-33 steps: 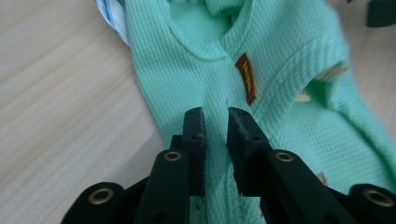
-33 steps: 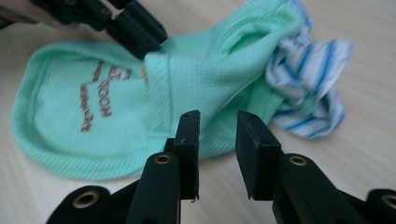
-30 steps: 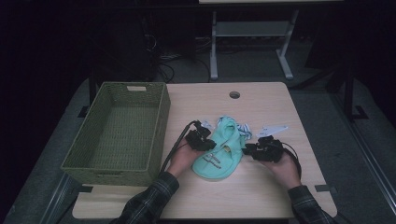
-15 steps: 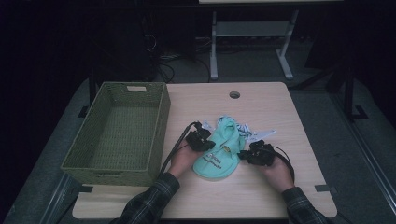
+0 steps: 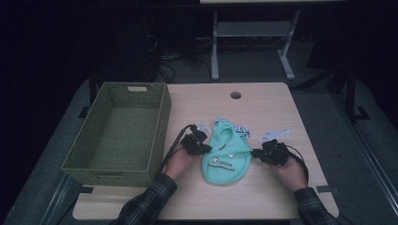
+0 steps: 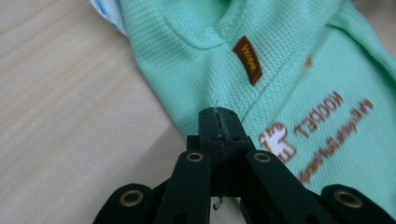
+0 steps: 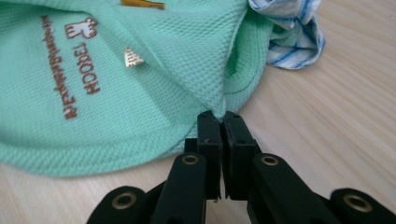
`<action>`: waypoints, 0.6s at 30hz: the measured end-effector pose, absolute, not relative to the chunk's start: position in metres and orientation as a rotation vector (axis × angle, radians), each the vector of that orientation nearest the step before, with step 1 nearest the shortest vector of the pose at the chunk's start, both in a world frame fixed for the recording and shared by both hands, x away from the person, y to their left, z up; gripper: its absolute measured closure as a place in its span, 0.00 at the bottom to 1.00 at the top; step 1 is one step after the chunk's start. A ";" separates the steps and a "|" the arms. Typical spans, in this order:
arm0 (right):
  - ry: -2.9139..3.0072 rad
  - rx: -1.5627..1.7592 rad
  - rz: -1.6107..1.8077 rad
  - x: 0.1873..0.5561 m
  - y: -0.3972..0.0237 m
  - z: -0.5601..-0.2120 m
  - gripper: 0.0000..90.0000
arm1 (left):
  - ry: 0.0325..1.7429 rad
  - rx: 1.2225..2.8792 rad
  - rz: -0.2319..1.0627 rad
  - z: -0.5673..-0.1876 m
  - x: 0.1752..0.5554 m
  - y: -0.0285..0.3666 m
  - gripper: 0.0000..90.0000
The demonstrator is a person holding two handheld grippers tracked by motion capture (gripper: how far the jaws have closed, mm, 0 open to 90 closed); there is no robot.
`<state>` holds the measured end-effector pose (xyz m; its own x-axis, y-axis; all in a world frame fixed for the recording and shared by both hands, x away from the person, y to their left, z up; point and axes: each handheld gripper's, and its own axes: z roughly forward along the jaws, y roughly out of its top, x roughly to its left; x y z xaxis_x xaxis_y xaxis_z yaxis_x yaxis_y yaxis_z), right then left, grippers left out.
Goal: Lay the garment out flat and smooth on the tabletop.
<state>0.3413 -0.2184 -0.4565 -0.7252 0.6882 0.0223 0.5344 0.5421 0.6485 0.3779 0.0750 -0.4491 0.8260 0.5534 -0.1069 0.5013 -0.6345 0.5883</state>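
A small mint-green knit garment (image 5: 225,157) with brown lettering lies flat on the wooden table (image 5: 277,103). My left gripper (image 5: 205,150) sits at its left edge. In the left gripper view the jaws (image 6: 218,116) are shut on the garment (image 6: 289,70), pinching the edge near a brown label. My right gripper (image 5: 256,153) is at the right edge. In the right gripper view its jaws (image 7: 222,116) are shut on a folded corner of the green fabric (image 7: 116,93).
A blue-and-white striped cloth (image 5: 239,127) pokes out from under the garment's far end, also seen as striped cloth (image 7: 294,42). A green woven basket (image 5: 162,122) stands to the left, close to the left hand. A round hole (image 5: 235,95) sits near the table's far edge.
Both hands have stayed nearly in place at the garment's sides. The right gripper has edged in onto the fabric, and the garment now lies smoother between the two grippers.
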 end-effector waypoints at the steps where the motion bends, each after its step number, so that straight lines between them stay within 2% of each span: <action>1: 2.550 1.017 0.945 0.339 -0.221 -0.456 0.96 | 0.754 2.382 0.088 -0.447 0.370 0.076 1.00; 6: 2.559 1.001 0.993 0.335 -0.224 -0.455 0.94 | 0.714 2.401 0.072 -0.447 0.354 0.075 1.00; 7: 2.556 1.002 1.011 0.334 -0.224 -0.455 0.92 | 0.718 2.395 0.075 -0.447 0.350 0.076 0.99; 8: 2.555 1.000 1.042 0.332 -0.224 -0.453 0.86 | 0.715 2.410 0.093 -0.446 0.348 0.079 0.99; 11: 2.542 0.998 1.076 0.331 -0.225 -0.451 0.81 | 0.734 2.390 0.097 -0.444 0.347 0.085 0.95; 14: 2.534 1.012 1.104 0.330 -0.225 -0.449 0.81 | 0.761 2.354 0.112 -0.439 0.347 0.092 0.92; 15: 2.539 1.020 1.122 0.327 -0.225 -0.448 0.82 | 0.760 2.348 0.117 -0.438 0.347 0.093 0.87; 18: 2.563 1.010 1.118 0.322 -0.222 -0.450 0.83 | 0.757 2.332 0.119 -0.436 0.347 0.091 0.83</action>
